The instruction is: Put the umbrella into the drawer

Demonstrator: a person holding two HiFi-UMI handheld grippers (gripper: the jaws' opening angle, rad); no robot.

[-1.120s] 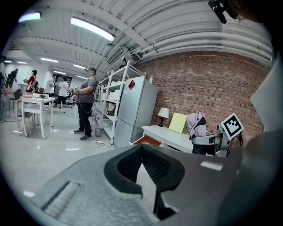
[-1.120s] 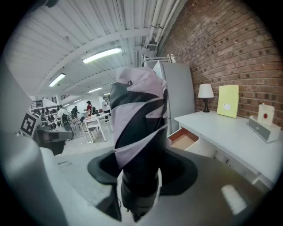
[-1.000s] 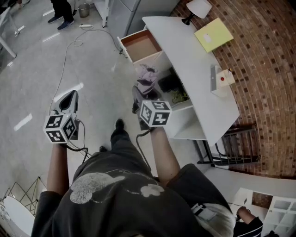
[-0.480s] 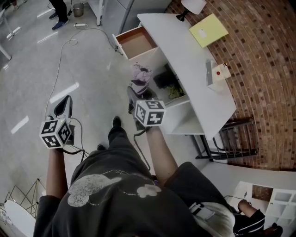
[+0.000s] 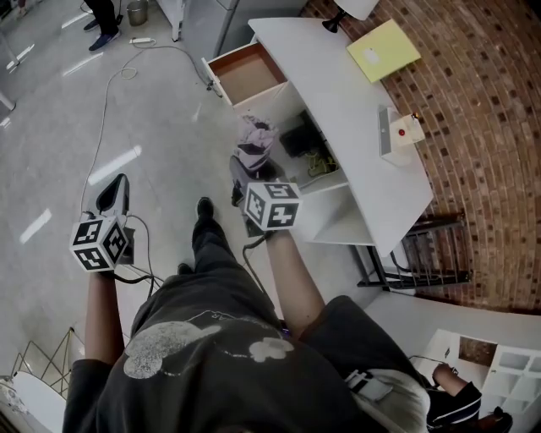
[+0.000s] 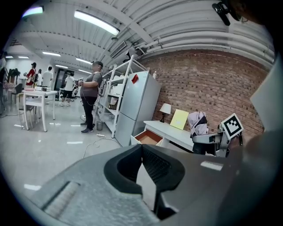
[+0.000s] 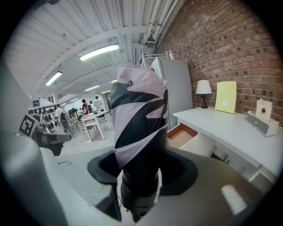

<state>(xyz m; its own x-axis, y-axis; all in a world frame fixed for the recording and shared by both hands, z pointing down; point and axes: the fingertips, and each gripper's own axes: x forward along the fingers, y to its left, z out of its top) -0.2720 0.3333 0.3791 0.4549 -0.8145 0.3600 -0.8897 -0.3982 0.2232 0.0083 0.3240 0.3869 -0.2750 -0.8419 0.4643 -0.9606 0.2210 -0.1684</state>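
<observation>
A folded lilac-and-black umbrella [image 5: 256, 142] stands upright in my right gripper [image 5: 245, 174], which is shut on its lower end. In the right gripper view the umbrella [image 7: 139, 128] fills the middle, with the jaws [image 7: 141, 171] closed round its black handle end. The open drawer [image 5: 245, 74], brown inside, sticks out of the white desk [image 5: 363, 161] ahead of the umbrella; it also shows to the right of it as the drawer [image 7: 181, 136]. My left gripper [image 5: 114, 184] hangs over the floor at the left, shut and holding nothing [image 6: 142, 152].
On the desk are a lamp [image 5: 342, 13], a yellow folder [image 5: 386, 51] and a white box with a red button [image 5: 401, 134]. Dark items lie in the open shelf [image 5: 308, 152] under the desk. A cable [image 5: 110, 93] runs over the floor; a person [image 6: 90, 103] stands by the fridge [image 6: 137, 106].
Both grippers have hardly moved and keep their states. The person's foot has stepped a little forward, and the desk sits slightly further left in the head view.
</observation>
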